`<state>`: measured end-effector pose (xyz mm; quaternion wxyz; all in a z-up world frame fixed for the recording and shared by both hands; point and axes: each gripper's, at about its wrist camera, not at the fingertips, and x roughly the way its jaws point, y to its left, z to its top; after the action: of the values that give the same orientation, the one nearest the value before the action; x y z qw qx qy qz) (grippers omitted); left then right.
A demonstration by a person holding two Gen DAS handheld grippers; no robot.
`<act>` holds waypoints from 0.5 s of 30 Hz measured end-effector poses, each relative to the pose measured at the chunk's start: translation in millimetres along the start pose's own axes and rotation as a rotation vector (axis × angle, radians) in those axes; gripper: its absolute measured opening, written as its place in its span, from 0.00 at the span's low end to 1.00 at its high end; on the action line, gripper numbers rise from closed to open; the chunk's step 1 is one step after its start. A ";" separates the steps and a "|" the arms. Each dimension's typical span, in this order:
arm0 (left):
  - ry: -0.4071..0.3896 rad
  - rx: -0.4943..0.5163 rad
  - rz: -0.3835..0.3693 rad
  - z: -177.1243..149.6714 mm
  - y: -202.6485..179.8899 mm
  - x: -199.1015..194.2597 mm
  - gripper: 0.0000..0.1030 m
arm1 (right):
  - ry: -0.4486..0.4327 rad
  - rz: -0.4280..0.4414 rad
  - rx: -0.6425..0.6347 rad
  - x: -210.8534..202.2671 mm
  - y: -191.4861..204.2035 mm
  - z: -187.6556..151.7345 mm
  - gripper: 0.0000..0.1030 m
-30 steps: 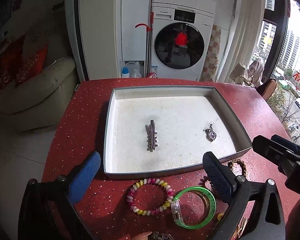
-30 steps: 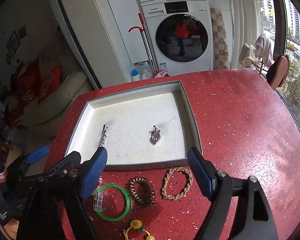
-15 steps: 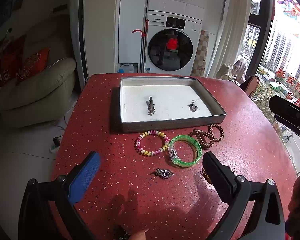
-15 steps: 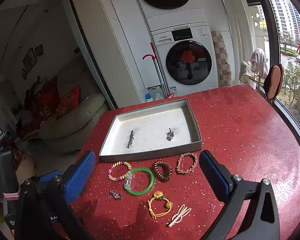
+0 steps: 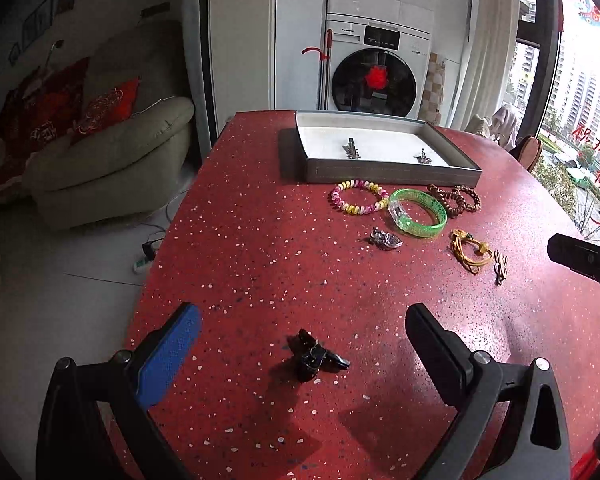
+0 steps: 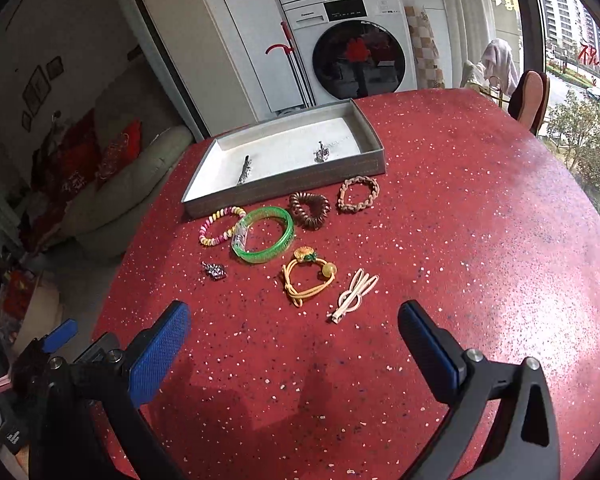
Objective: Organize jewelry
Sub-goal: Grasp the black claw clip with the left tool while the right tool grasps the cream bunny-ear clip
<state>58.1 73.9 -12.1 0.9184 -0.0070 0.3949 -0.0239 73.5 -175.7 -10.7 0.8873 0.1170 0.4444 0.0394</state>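
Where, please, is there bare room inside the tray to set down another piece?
In the tray, the floor between the hair clip and the pendant is bare, as is the strip along the back wall. Outside, the table along the tray's front wall is crowded with bracelets.

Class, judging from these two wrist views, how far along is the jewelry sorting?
Done: a hair clip and a pendant lie in the tray. In hand: nothing; left gripper and right gripper are open. Left: green bangle, beaded bracelet, other pieces and a dark item on the table.
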 end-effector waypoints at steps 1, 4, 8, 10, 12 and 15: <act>0.013 0.005 0.006 -5.7 0.4 2.7 1.00 | 0.022 -0.015 0.006 4.7 -0.8 -8.4 1.00; 0.049 0.004 0.011 -18.8 3.3 11.3 1.00 | 0.066 -0.051 0.025 14.0 -7.2 -24.9 1.00; 0.072 0.005 0.006 -22.9 6.0 20.5 1.00 | 0.092 -0.093 0.054 20.6 -15.4 -31.3 1.00; 0.075 0.000 0.002 -21.4 7.3 24.2 1.00 | 0.090 -0.106 0.068 21.7 -18.0 -31.1 1.00; 0.075 -0.001 0.002 -19.2 7.8 26.4 1.00 | 0.091 -0.122 0.074 23.5 -19.2 -30.1 1.00; 0.066 0.003 0.002 -17.8 6.9 27.4 1.00 | 0.088 -0.140 0.079 27.2 -19.6 -27.8 1.00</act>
<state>64.3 79.6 -44.4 0.9048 -0.0047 0.4251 -0.0239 67.1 -185.2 -52.7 0.8622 0.1188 0.4912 -0.0354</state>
